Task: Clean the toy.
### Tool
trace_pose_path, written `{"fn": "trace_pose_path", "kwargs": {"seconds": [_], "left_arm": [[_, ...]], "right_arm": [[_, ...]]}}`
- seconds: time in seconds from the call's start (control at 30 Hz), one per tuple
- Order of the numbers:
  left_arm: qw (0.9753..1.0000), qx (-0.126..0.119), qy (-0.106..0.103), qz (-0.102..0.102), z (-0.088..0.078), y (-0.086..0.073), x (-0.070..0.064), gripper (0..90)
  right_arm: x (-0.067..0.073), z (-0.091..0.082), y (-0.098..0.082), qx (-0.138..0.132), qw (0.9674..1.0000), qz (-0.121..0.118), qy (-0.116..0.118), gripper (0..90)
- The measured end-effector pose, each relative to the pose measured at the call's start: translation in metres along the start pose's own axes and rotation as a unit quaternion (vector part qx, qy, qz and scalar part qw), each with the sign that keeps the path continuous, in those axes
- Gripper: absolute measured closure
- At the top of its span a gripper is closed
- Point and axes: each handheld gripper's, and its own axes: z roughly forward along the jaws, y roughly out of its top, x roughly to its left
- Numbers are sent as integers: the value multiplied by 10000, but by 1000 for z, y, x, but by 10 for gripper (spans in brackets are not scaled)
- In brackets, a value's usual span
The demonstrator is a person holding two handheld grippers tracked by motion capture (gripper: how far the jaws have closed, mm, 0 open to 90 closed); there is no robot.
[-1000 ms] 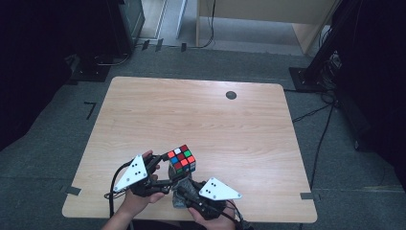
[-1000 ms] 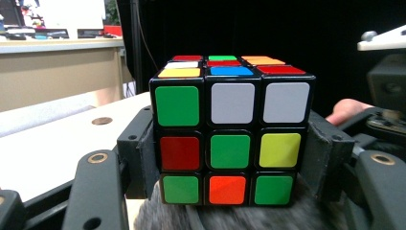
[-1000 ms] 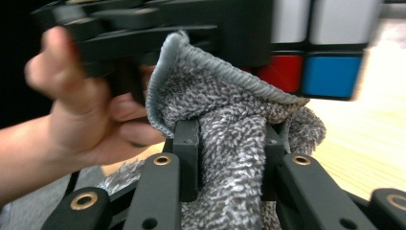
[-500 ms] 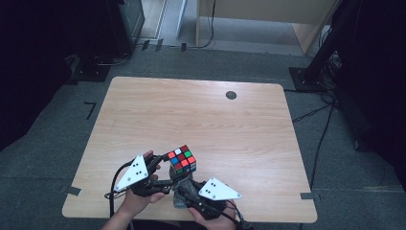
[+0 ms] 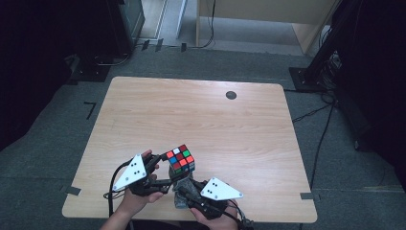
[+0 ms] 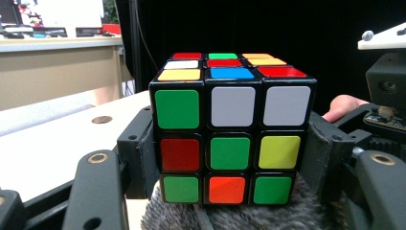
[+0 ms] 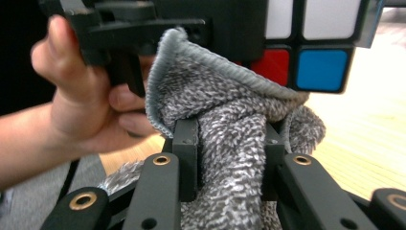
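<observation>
At the table's near edge, the right gripper (image 5: 184, 188) pinches a bunched grey cloth (image 7: 230, 143) against the underside of a puzzle cube (image 5: 180, 158). Just left, the left gripper (image 5: 160, 165) clamps the cube. Nothing has shifted in the past second, so wiping looks ongoing.

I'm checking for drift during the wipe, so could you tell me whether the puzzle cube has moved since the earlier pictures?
No. In the high view the puzzle cube sits at the same spot relative to the table's near edge and the dark disc.
</observation>
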Motion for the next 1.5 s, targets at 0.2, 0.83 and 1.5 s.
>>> {"fn": "trace_pose_path", "kwargs": {"seconds": [0.2, 0.83, 1.5], "left_arm": [[9998, 73, -193, 48, 1, -2, 0, 342], [9970, 299, -676, 212, 11, -7, -12, 341], [9972, 425, -545, 271, 11, -7, -8, 341]], "right_arm": [[-35, -28, 8, -344, 9929, 374, -1078, 701], [-25, -43, 24, -850, 9876, -336, -1279, 698], [-37, -33, 13, 146, 9957, 61, -918, 714]]}}
